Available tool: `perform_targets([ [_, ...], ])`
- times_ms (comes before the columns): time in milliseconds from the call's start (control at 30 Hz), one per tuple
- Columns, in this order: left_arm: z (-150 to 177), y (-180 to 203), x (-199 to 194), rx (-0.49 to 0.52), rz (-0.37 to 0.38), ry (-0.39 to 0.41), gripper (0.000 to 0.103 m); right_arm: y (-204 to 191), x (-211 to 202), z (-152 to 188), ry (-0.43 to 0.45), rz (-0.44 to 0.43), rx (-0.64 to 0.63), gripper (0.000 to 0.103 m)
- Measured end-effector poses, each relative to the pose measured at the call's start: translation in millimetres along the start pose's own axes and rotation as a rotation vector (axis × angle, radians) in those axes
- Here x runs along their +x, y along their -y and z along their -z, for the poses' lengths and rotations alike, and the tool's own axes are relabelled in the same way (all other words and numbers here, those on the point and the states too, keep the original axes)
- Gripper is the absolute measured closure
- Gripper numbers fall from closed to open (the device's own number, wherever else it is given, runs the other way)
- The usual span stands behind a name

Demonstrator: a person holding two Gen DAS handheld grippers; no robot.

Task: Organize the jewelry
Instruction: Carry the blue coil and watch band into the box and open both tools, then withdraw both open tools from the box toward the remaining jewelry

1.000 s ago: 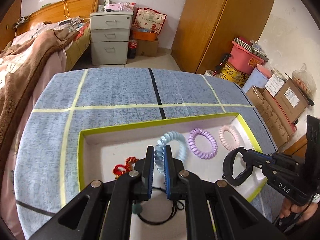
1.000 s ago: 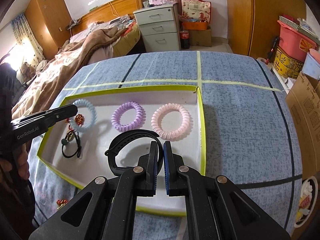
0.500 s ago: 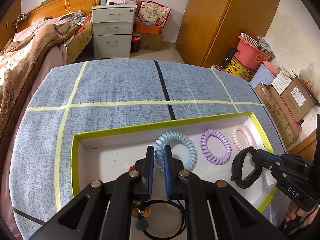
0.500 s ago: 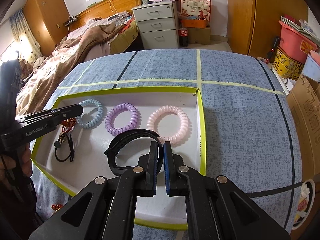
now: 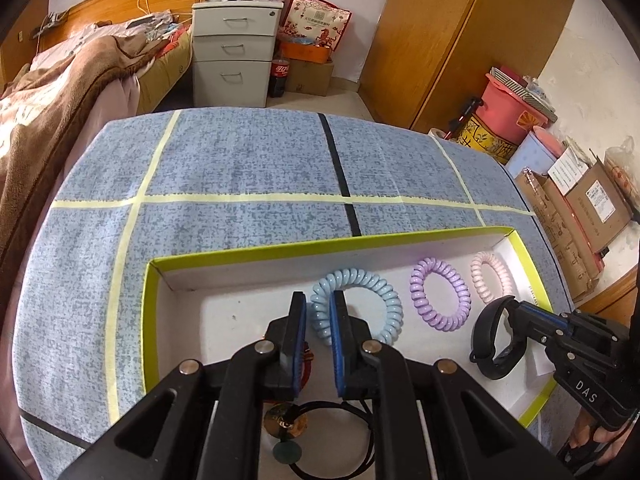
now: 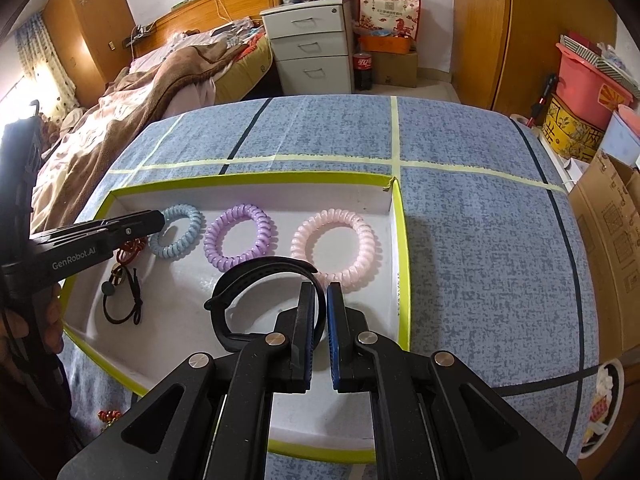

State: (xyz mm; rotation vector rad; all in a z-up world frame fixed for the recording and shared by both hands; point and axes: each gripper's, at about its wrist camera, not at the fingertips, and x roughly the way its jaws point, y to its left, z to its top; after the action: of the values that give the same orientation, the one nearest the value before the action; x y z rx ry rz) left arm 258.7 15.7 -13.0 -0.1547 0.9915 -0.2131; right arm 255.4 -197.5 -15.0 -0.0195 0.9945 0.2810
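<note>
Three spiral hair ties in a row along the far wall of a shallow white tray with a lime-green rim [image 6: 401, 240]: blue spiral hair tie [image 5: 357, 313] to the left, purple spiral hair tie [image 6: 240, 237] in the middle, pink spiral hair tie [image 6: 336, 249] nearest the right wall. One black cord bracelet [image 6: 125, 300] with a round charm near the tray's left front, one red knotted ornament [image 6: 130, 249] just beside it. Another small red trinket [image 6: 107, 416] outside the tray, on the cloth by its front left corner. One black wristband [image 6: 256, 284] clamped between the pads of the right gripper [image 6: 320, 308], lifted over the tray floor in front of the pink tie. Left gripper [image 5: 320, 322] with jaws opening, a narrow gap only, the blue tie's near coil between the pads; contact unclear.

Tray on a mottled blue tablecloth [image 5: 240, 160] crossed by pale yellow tape and black lines. Bedroom beyond: bed with a brown blanket [image 6: 152, 80], grey cabinet with three drawers [image 5: 234, 52], one cola bottle [image 6: 363, 70], red gift bag [image 6: 390, 10], wooden wardrobe [image 5: 460, 32], pink bin [image 5: 510, 106], cardboard boxes [image 5: 588, 208] at right.

Readable: "GenRobot.AI" on the left gripper's side, "DAS" on the right one
</note>
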Motion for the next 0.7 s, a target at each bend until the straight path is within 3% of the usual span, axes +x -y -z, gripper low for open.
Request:
perform_targets([
  [67, 0, 0, -1, 0.002, 0.007, -0.002, 0.078, -1, -1, 0, 0.008, 0.002, -0.002, 0.097],
  [267, 3, -1, -3, -0.002, 0.005, 0.000, 0.073, -2, -4, -1, 0.016, 0.007, -0.002, 0.095],
  [367, 5, -2, -8, -0.007, 0.003, 0.012, 0.065, -2, -6, -1, 0.021, 0.011, 0.004, 0.090],
  [533, 8, -1, -20, -0.008, -0.001, 0.030, 0.063, -3, -13, 0, 0.041, 0.008, 0.014, 0.085],
  [667, 13, 3, -31, 0.007, 0.008, 0.041, 0.058, -7, -22, 2, 0.082, -0.003, 0.014, 0.061],
  [700, 14, 4, -34, 0.008, 0.011, 0.046, 0.058, -10, -25, 3, 0.089, -0.008, 0.010, 0.061],
])
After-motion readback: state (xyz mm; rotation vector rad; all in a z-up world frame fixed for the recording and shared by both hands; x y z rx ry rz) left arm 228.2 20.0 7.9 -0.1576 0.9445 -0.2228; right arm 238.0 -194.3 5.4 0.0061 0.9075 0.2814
